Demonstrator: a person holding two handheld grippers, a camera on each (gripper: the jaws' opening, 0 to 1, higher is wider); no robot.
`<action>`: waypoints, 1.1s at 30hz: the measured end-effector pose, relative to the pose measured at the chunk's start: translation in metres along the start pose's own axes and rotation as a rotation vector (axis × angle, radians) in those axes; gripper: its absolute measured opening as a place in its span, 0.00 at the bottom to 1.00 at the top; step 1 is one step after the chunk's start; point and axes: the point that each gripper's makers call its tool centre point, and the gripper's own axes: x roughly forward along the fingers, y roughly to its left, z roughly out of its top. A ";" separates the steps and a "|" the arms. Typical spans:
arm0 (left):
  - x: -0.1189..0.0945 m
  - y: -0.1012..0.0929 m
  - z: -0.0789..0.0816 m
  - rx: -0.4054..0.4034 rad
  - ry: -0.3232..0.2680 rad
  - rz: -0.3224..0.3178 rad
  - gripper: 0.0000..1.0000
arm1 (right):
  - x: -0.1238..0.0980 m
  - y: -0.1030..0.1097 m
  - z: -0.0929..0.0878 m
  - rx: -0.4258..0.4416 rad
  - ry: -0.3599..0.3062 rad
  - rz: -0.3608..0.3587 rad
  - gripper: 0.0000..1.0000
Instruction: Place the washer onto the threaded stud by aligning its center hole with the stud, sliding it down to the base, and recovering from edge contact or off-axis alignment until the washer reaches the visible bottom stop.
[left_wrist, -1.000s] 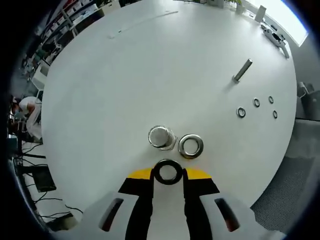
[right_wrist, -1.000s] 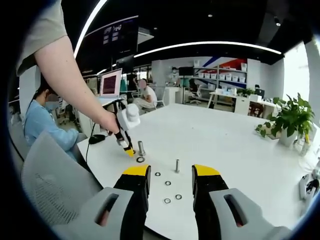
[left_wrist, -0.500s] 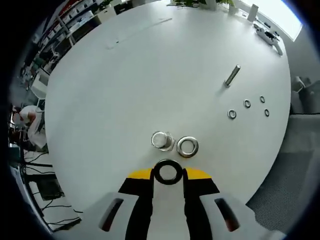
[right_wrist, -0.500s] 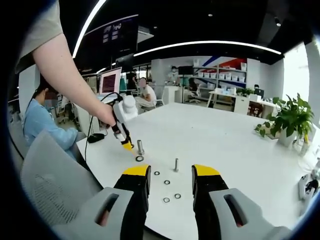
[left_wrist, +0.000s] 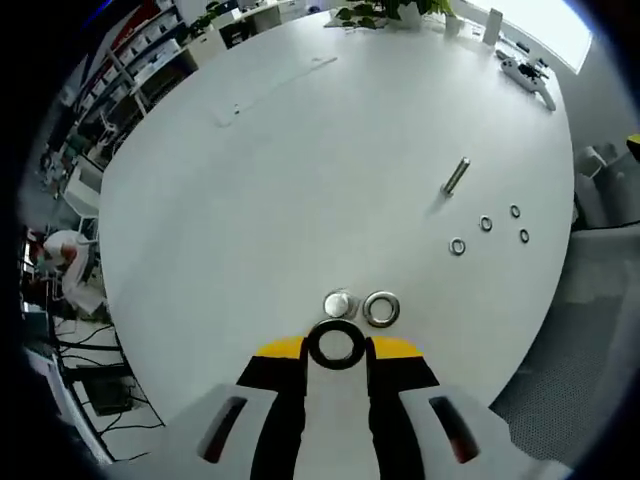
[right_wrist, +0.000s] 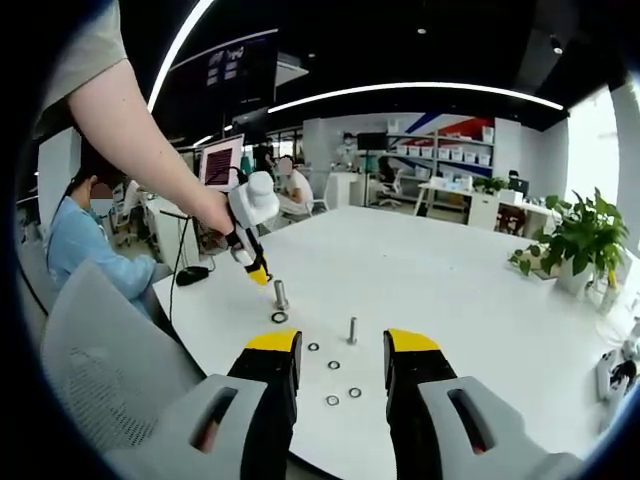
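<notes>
Looking down along the left gripper (left_wrist: 336, 346), I had its two yellow-tipped jaws pinching a dark washer (left_wrist: 335, 344) flat between them, held up above the white table (left_wrist: 270, 170). Just past the washer stood the threaded stud (left_wrist: 340, 304), seen end-on as a bright metal disc, and touching or just beside it to the right lay a shiny ring (left_wrist: 381, 309) flat on the table. The washer sat short of the stud in that view, not over it. Farther out on the right a bolt (left_wrist: 455, 177) stood on the table, with four small rings (left_wrist: 486, 224) scattered near it.

From the right gripper view, my right gripper (right_wrist: 340, 347) had its jaws spread wide with nothing between them, hovering off the table edge. There I saw the left gripper (right_wrist: 257, 273) held in a hand (right_wrist: 218, 215), tip angled down, above and to the left of the stud (right_wrist: 281, 294); the shiny ring (right_wrist: 279, 318) lay in front of the stud's base. The bolt (right_wrist: 353, 331) and small rings (right_wrist: 335, 366) showed between my right jaws. A gray mesh chair (right_wrist: 100, 360) stood at the near left.
</notes>
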 end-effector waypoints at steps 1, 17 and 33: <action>0.000 0.001 0.001 0.000 -0.001 0.001 0.21 | 0.000 0.000 0.000 -0.001 0.001 -0.001 0.35; 0.007 -0.003 0.020 0.047 0.011 -0.004 0.21 | -0.001 -0.001 0.000 -0.010 0.000 -0.008 0.35; 0.014 -0.002 0.014 0.085 0.058 0.009 0.21 | 0.000 -0.002 0.000 -0.005 -0.001 -0.008 0.35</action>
